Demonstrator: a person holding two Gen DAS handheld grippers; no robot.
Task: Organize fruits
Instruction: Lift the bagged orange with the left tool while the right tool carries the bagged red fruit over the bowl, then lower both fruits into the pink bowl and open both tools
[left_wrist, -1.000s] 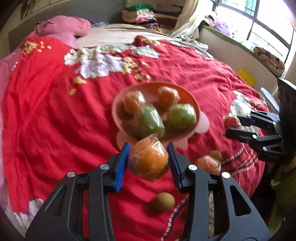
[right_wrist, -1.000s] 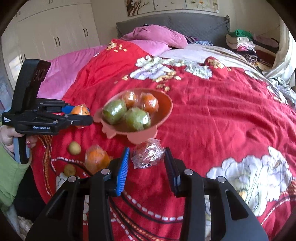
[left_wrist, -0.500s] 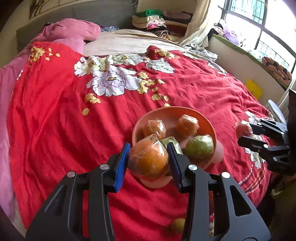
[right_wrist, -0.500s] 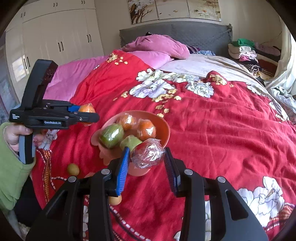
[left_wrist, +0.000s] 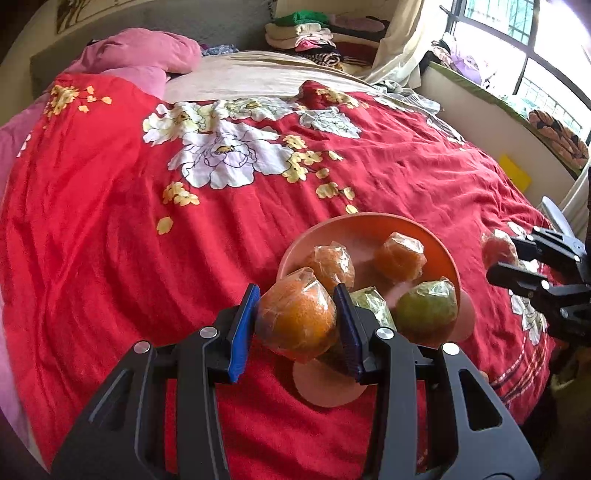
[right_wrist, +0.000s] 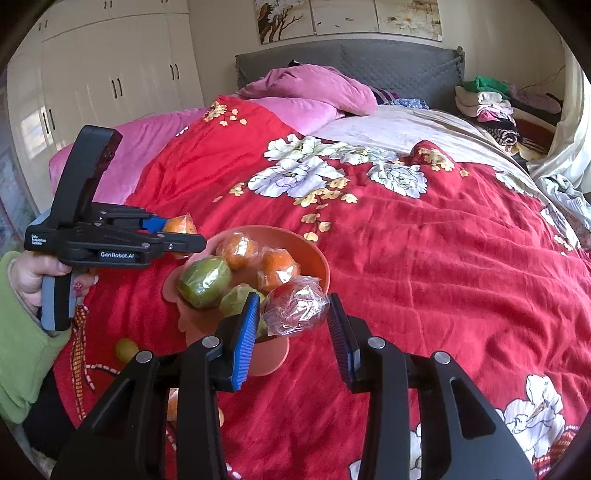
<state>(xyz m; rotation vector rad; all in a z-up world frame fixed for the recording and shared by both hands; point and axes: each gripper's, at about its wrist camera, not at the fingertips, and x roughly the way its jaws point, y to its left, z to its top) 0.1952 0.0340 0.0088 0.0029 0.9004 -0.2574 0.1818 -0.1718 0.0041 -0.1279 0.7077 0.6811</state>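
Observation:
My left gripper (left_wrist: 296, 297) is shut on a plastic-wrapped orange (left_wrist: 295, 325), held above the near left rim of the salmon footed bowl (left_wrist: 362, 221). In the bowl lie two wrapped oranges (left_wrist: 400, 254) and two wrapped green fruits (left_wrist: 426, 312). My right gripper (right_wrist: 293, 301) is shut on a red fruit in crinkled clear wrap (right_wrist: 295, 308), just over the bowl's (right_wrist: 317, 254) near rim. The right wrist view shows the left gripper (right_wrist: 184, 232) with its orange (right_wrist: 181, 226) beside the bowl's left side. The left wrist view shows the right gripper (left_wrist: 504, 254) at the far right.
The bowl stands on a red flowered bedspread (right_wrist: 424, 258). A small yellow-green fruit (right_wrist: 125, 349) and a wrapped orange one (right_wrist: 171, 406) lie loose near the bed's front left corner. A hand in a green sleeve (right_wrist: 22, 332) holds the left gripper. Pink pillows (right_wrist: 314, 88) lie at the headboard.
Both grippers have carried their fruits forward to the bowl. The left one now hangs at the bowl's left rim and the right one at its near rim. Both grips are unchanged.

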